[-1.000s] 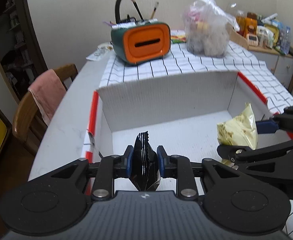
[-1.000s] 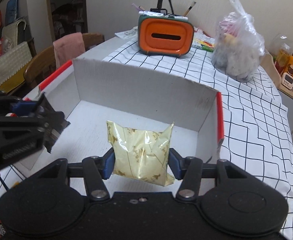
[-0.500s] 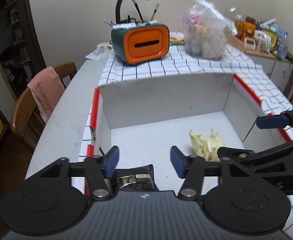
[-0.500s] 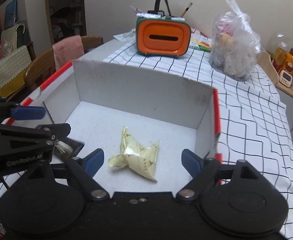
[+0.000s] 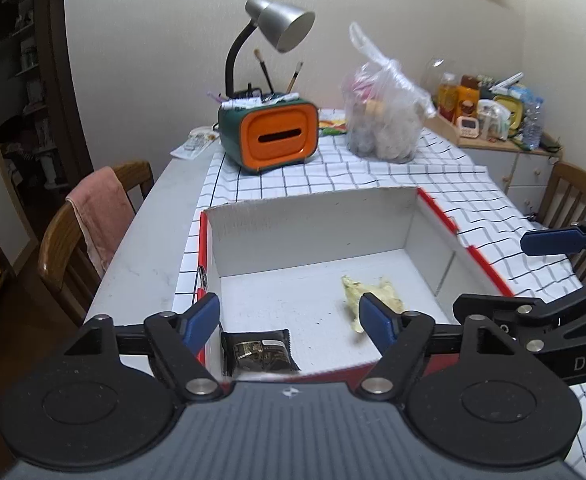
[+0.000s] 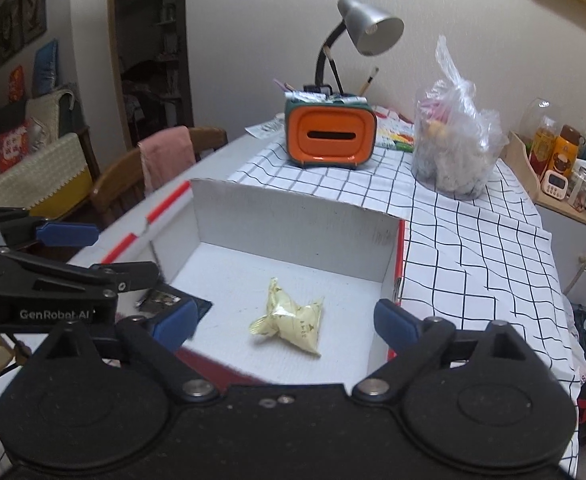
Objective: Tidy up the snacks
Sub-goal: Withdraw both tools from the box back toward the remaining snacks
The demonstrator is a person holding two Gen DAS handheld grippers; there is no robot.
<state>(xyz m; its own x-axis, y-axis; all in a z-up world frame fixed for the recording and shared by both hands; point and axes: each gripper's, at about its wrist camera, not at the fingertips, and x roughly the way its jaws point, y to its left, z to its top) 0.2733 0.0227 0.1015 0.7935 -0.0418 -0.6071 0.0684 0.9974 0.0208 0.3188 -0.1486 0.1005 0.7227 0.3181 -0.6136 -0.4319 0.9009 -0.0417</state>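
Right now both snacks lie loose on the white floor of the cardboard box (image 5: 313,216). The black packet (image 5: 259,354) sits flat in the near left corner, its long side running across the box, just below and between the pads of the left gripper (image 5: 289,316). The yellow packet (image 6: 289,316) lies crumpled toward the middle-right, its long axis slanting from a twisted top down to a broader near end, and it rests ahead of and below the right gripper (image 6: 283,318). Neither packet is touched. Both pairs of jaws are opening, with nothing pressed between the pads; each gripper hangs above the near rim of the box, pointing down into it.

Each hand is plainly nearer its own packet: left over black, right over yellow, the two well apart on the box floor. Since both already lie inside the box, I would guess the next snacks come from elsewhere. The clear plastic bag (image 6: 453,136) stands on the checked cloth (image 6: 461,240) beyond the far wall, nearer the right hand, beside the orange holder (image 5: 271,140).
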